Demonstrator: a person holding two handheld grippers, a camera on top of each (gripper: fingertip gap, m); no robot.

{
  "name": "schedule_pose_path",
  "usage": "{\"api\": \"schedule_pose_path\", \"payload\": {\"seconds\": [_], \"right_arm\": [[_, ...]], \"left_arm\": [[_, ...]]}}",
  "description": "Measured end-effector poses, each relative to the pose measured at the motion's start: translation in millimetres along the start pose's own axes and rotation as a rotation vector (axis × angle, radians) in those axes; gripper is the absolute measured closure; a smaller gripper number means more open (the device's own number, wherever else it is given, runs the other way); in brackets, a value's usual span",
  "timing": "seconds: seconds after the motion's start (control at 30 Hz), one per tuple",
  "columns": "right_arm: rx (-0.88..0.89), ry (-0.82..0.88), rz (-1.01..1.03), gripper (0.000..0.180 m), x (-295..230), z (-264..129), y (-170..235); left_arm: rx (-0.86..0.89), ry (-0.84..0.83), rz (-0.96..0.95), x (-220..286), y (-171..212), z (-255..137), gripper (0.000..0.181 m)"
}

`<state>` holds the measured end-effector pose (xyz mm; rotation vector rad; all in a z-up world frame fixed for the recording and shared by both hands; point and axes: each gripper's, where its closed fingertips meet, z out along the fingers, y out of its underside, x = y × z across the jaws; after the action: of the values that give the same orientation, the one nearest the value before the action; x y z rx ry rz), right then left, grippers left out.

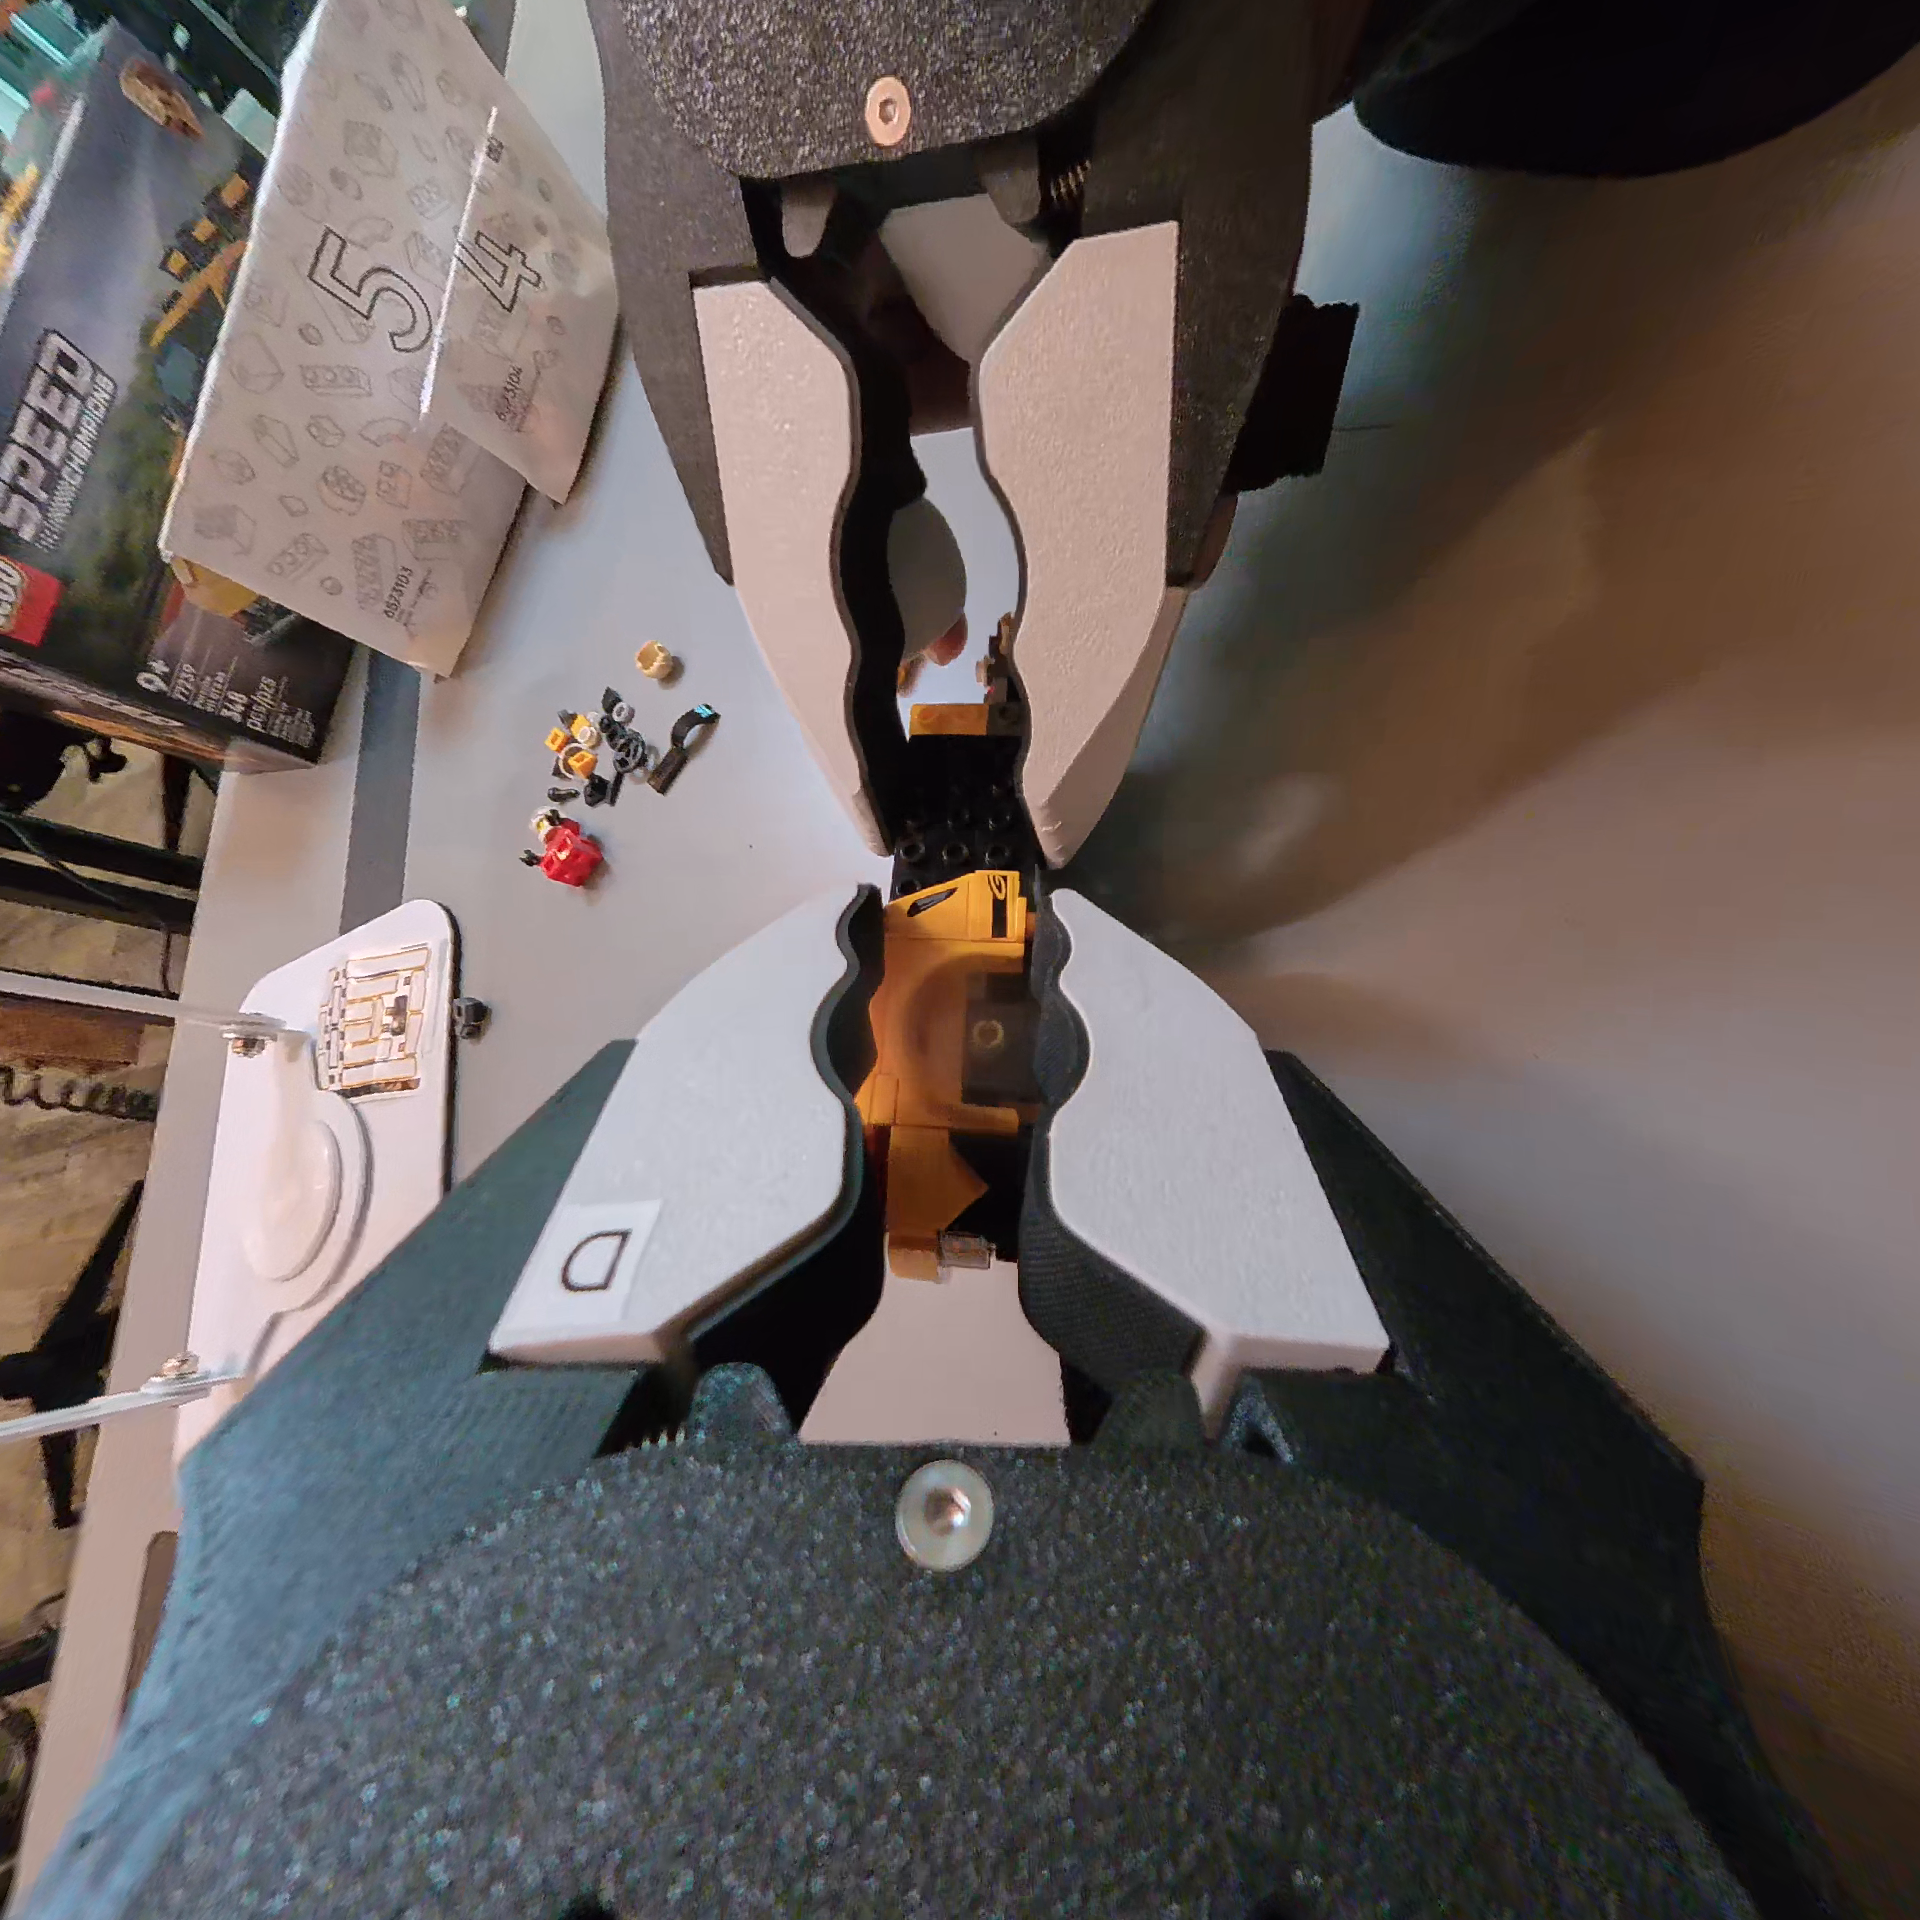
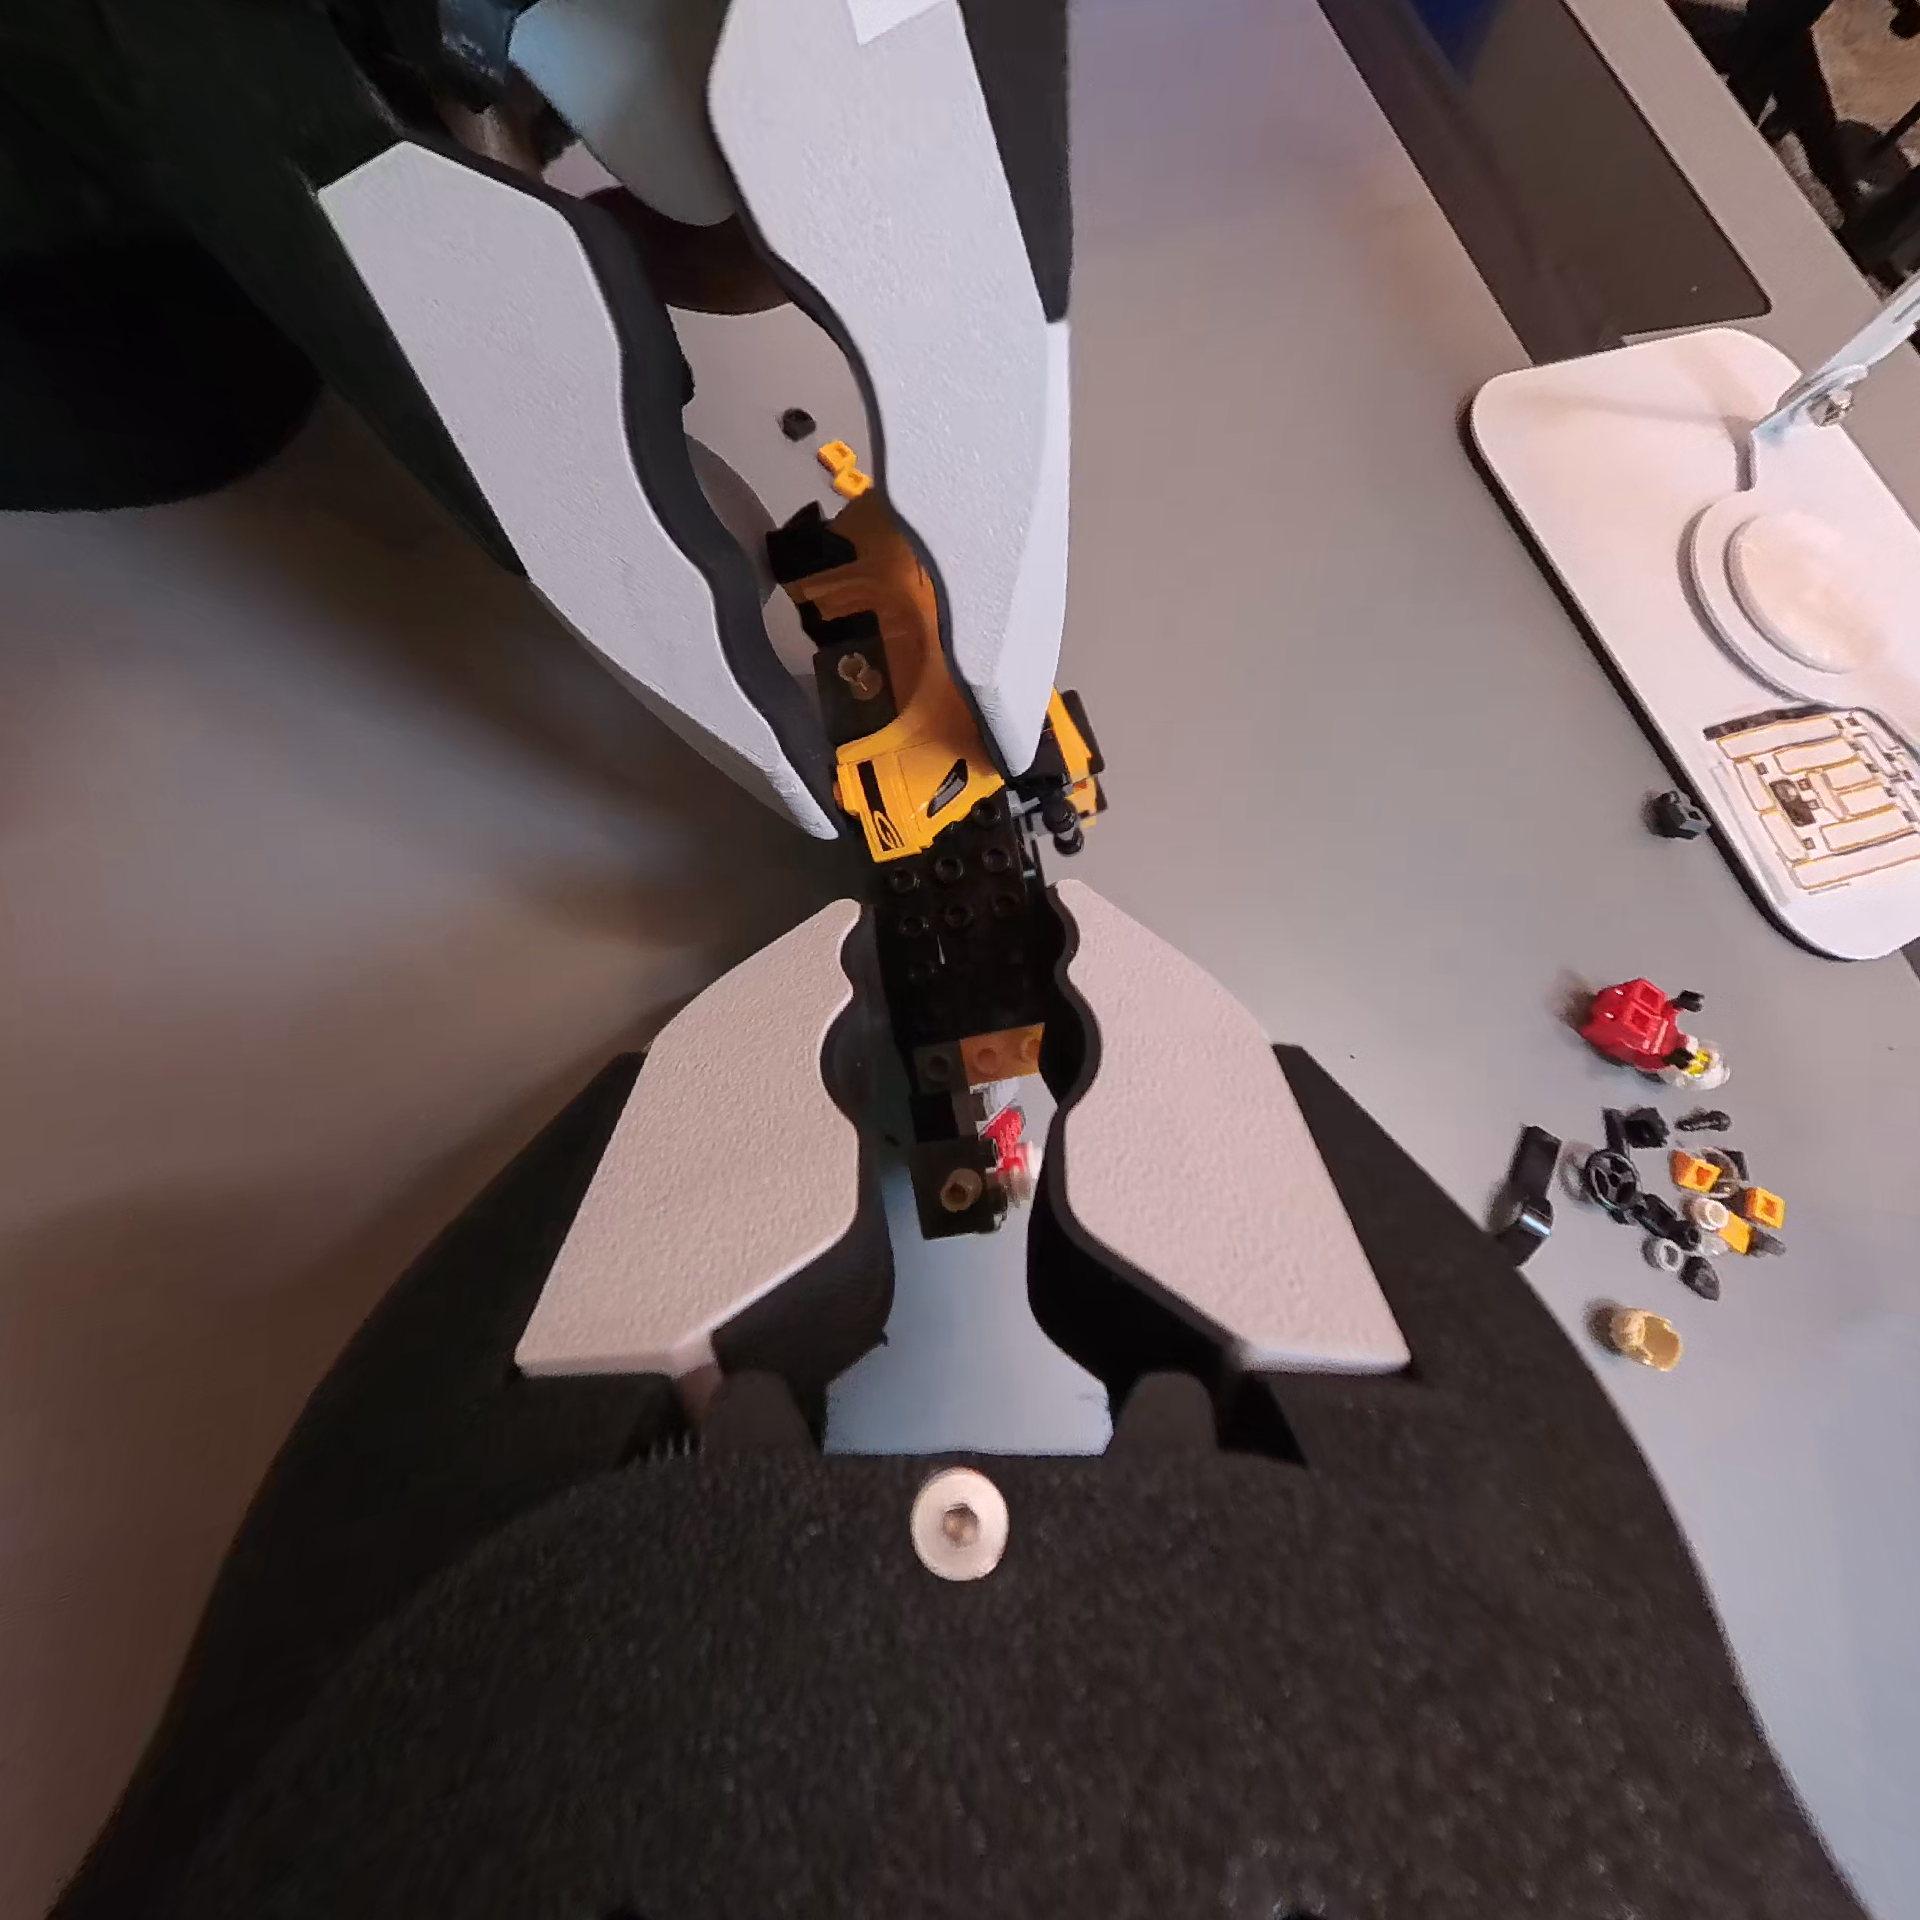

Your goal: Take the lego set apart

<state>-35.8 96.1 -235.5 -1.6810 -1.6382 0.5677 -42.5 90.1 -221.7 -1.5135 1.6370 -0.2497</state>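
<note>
In the left wrist view, far left: a dark set box [image 1: 125, 499] w/ white paper bags [image 1: 384, 343] lying over it, on the grey table [image 1: 727, 831]. Below, a white base plate [image 1: 343, 1122] w/ a sticker sheet. Next over, loose pieces [image 1: 613, 758] incl. a red bit, well apart from the grippers. Centre: left gripper [image 1: 956, 914] jaws narrow, clamped on the yellow end of the lego car [image 1: 956, 997]. Right gripper [image 1: 966, 831] comes in from the opposite side, tips nearly meeting the left's, jaws narrow on the car's black studded end.

Right wrist view: car [image 2: 966, 894] held off the table between both grippers [image 2: 961, 914]; two small yellow bits [image 2: 842, 464] on the table beyond; pieces [image 2: 1662, 1184] and plate [image 2: 1621, 499] at right.
</note>
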Motion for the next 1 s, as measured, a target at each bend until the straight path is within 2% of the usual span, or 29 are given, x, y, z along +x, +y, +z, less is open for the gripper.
{"api": "schedule_pose_path", "payload": {"seconds": [0.3, 0.37, 0.43, 0.47, 0.63, 0.83, 0.9, 1.0], "right_arm": [[-0.021, 0.005, 0.057, 0.152, 0.6, -1.3, -1.0], [-0.036, 0.028, 0.071, 0.152, 5.3, 0.2, 2.0], [-0.028, -0.016, 0.108, 0.152, 3.2, -0.2, 2.5], [-0.018, -0.033, 0.113, 0.152, -0.1, -0.6, 1.0], [-0.025, -0.017, 0.091, 0.152, 0.9, -0.2, 1.9], [-0.024, -0.013, 0.070, 0.151, 2.6, -1.6, 3.3], [-0.021, -0.012, 0.070, 0.152, 3.5, -2.2, 3.6], [-0.015, -0.013, 0.073, 0.151, 3.8, -2.5, 3.5]], "left_arm": [[0.003, -0.063, 0.127, -2.0, -4.0, -2.4, 0.153], [0.162, -0.079, 0.175, 3.2, -34.3, -10.2, 0.153], [0.029, -0.148, 0.277, -4.5, -27.3, -6.6, 0.152], [-0.005, -0.135, 0.246, -6.5, -18.2, -4.7, 0.152], [0.111, -0.114, 0.111, -14.0, -24.5, -23.0, 0.153], [0.135, -0.103, 0.013, -21.9, -13.5, -35.1, 0.153], [0.219, -0.077, -0.106, -26.6, -15.7, -40.5, 0.152], [0.481, 0.071, -0.451, -36.9, -29.2, -54.0, 0.153]]}}
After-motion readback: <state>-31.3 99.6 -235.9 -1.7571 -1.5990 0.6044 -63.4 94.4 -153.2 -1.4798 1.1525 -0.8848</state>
